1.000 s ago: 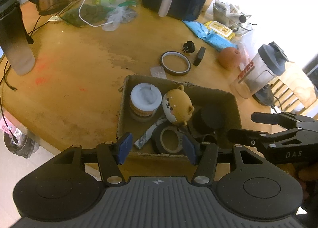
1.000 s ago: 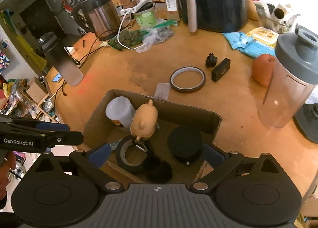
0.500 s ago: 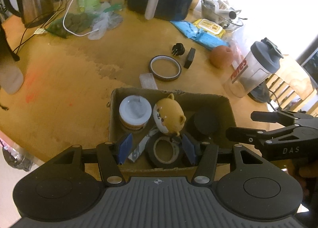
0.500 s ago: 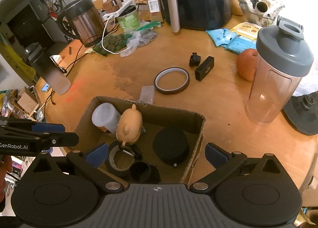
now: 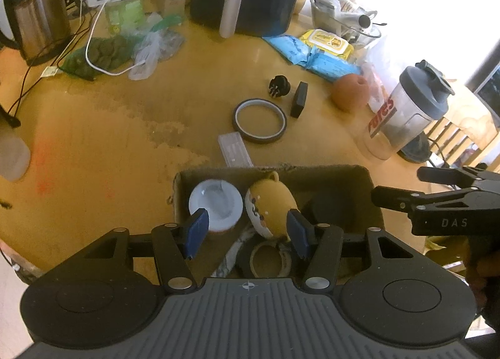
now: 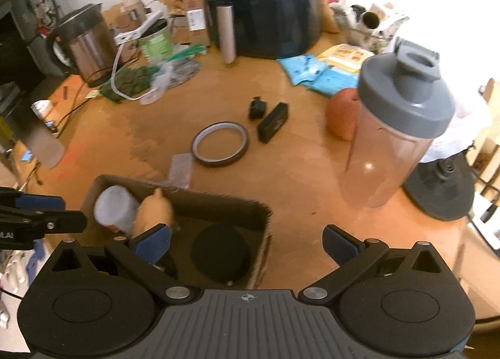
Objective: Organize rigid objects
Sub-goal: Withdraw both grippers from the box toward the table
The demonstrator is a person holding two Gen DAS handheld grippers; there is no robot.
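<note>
A cardboard box (image 5: 328, 171) (image 6: 218, 202) sits at the near table edge. It holds a white-lidded jar (image 5: 215, 202), a yellow dog figure (image 5: 270, 205), a tape roll (image 5: 270, 262) and a black round lid (image 6: 220, 251). On the table beyond lie a thin tape ring (image 5: 259, 121) (image 6: 220, 143), a black plug (image 5: 279, 87), a black block (image 5: 299, 99) and a clear flat case (image 5: 234, 149). My left gripper (image 5: 247, 232) is open and empty above the box's near side. My right gripper (image 6: 245, 241) is open and empty above the box's right end.
A shaker bottle (image 6: 397, 127) and an orange ball (image 6: 340, 115) stand at the right. A black air fryer (image 6: 262, 2), a kettle (image 6: 84, 43), cables, bags and blue packets (image 5: 312, 55) crowd the far side. A black base (image 6: 440, 190) sits at the right edge.
Both grippers have drawn back and up from the box, the right one also shifting right. Both stay open and empty. The box contents have not moved.
</note>
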